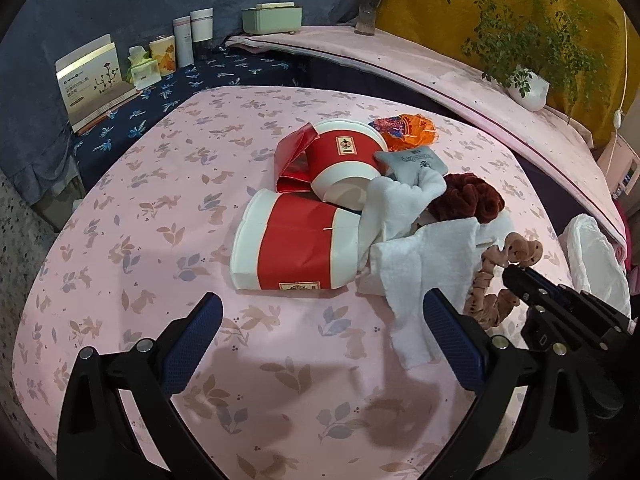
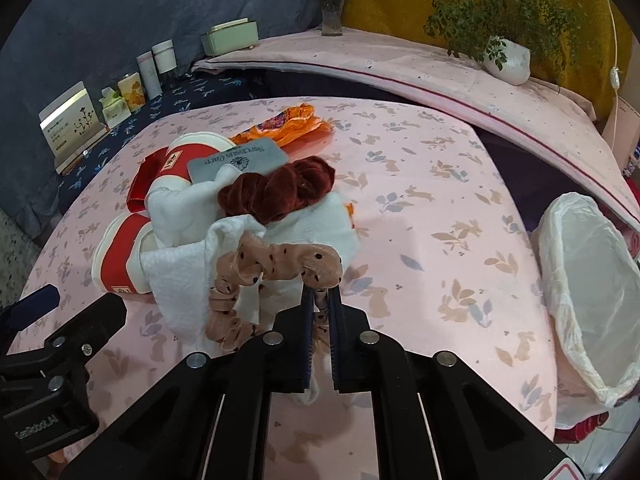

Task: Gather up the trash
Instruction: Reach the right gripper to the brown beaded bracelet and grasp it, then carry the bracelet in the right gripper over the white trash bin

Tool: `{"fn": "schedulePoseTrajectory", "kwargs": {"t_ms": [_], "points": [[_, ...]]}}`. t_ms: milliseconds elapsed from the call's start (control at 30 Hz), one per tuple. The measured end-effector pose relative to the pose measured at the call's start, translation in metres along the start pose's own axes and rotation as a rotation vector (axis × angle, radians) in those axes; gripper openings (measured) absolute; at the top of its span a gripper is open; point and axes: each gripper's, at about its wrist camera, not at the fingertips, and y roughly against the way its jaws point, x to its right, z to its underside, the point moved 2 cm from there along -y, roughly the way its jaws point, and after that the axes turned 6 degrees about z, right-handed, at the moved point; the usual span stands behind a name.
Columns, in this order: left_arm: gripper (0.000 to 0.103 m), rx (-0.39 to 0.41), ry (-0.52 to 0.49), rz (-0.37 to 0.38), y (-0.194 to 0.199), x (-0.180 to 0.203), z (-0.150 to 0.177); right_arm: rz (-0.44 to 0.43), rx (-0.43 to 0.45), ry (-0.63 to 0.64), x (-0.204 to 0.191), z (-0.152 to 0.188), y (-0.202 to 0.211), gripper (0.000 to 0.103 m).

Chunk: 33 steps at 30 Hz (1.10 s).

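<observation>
— What's on the desk (image 1: pixel 120 240), from the left?
— Two red-and-white paper cups (image 1: pixel 296 244) on their sides, white tissues (image 1: pixel 432 256) against them, a dark red scrunchie (image 2: pixel 276 192) on top.
— And the grippers?
— The left gripper (image 1: pixel 320 344) hovers with jaws released; the right gripper (image 2: pixel 320 300) jaws are clenched on a tan dotted scrunchie (image 2: pixel 280 264). A lined bin (image 2: pixel 592 280) stands far right.

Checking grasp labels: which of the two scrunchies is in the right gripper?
The tan dotted scrunchie, pinched in the right gripper. The dark red scrunchie lies untouched on the white towel.
</observation>
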Motion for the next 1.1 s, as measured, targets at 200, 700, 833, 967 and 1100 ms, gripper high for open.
{"fn": "schedulePoseTrajectory", "kwargs": {"t_ms": [200, 700, 833, 967, 1100], "points": [[0.096, -0.020, -0.019, 0.068, -0.006, 0.027, 0.000, 0.060, 0.040, -0.048, 0.035, -0.003, 0.025, 0.007], [0.035, -0.117, -0.036, 0.137, -0.040, 0.064, 0.002, 0.099, 0.037, -0.149, 0.088, 0.008, 0.040, 0.007], [0.006, -0.124, -0.018, 0.148, -0.037, 0.064, 0.003, 0.091, 0.040, -0.165, 0.094, 0.009, 0.042, 0.007], [0.002, -0.090, -0.025, 0.151, -0.022, 0.070, 0.000, 0.087, 0.054, -0.181, 0.102, 0.011, 0.049, 0.007], [0.002, -0.055, -0.051, 0.167, -0.004, 0.083, -0.004, 0.082, 0.072, -0.200, 0.111, 0.011, 0.058, 0.007]]}}
